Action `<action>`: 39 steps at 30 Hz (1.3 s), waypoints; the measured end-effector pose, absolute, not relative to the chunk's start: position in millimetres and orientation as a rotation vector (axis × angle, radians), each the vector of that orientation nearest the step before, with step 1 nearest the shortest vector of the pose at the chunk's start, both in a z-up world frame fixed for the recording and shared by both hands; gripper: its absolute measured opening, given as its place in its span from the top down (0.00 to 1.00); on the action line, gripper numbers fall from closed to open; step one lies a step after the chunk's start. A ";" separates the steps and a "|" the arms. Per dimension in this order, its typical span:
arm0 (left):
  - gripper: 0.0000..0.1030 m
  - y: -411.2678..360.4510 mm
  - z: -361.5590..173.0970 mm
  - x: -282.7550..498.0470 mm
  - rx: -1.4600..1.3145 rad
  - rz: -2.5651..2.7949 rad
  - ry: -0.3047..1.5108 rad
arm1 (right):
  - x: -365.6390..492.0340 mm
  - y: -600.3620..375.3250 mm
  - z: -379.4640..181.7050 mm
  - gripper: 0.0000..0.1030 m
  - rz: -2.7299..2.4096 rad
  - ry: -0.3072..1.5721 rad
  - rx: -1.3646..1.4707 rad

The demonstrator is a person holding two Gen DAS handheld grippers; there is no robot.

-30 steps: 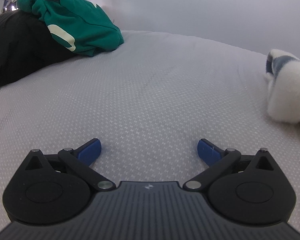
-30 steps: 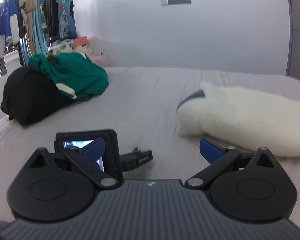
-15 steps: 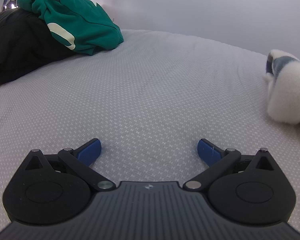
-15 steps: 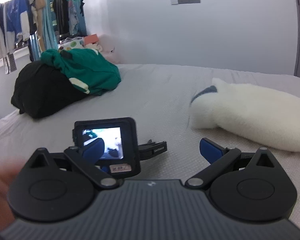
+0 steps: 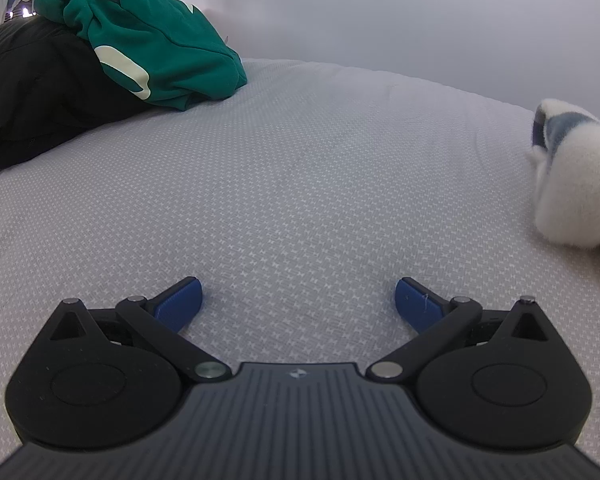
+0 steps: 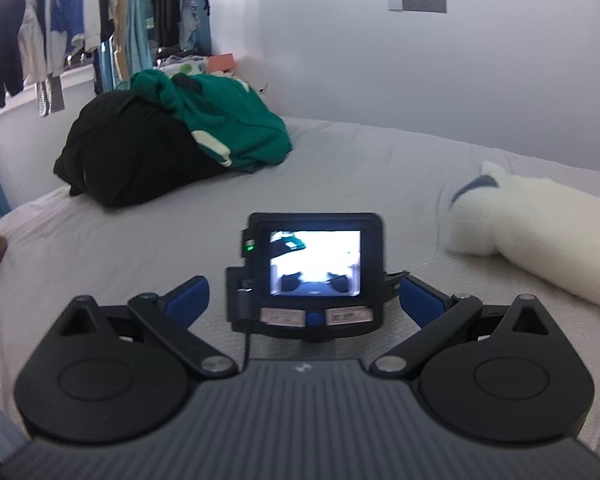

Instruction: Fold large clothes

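Both sets of tongs are spread wide with nothing in them. The left tongs sit low over the grey bed. The right tongs frame the back of the other rig's camera screen. The clothes are piled in the upper left of the frame: a green sweatshirt draped over a black garment. A fluffy white garment lies at the right edge, well apart from the pile.

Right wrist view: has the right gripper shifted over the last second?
Yes. The right gripper swung leftward and lifted: the black garment and wall plate slid rightward and lower.
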State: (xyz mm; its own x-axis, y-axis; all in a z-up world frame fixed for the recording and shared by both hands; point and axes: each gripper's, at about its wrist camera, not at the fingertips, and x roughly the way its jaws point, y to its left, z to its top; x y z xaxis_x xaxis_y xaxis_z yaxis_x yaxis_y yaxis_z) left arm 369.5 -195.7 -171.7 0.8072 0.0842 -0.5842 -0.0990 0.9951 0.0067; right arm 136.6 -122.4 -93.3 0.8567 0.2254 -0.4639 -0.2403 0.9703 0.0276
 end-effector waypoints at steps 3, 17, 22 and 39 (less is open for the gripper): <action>0.00 -195.7 -171.8 369.4 -0.024 0.098 0.624 | 137.0 -111.5 -99.1 0.00 0.238 0.497 -0.072; 0.00 -195.1 -172.0 369.2 -0.024 0.098 0.624 | 134.8 -110.9 -106.6 0.00 0.243 0.518 -0.058; 0.00 -195.1 -172.0 369.1 -0.024 0.098 0.624 | 135.6 -116.0 -106.7 0.00 0.239 0.522 -0.044; 0.00 -195.1 -172.2 369.1 -0.025 0.097 0.623 | 134.7 -116.0 -108.0 0.00 0.236 0.524 -0.049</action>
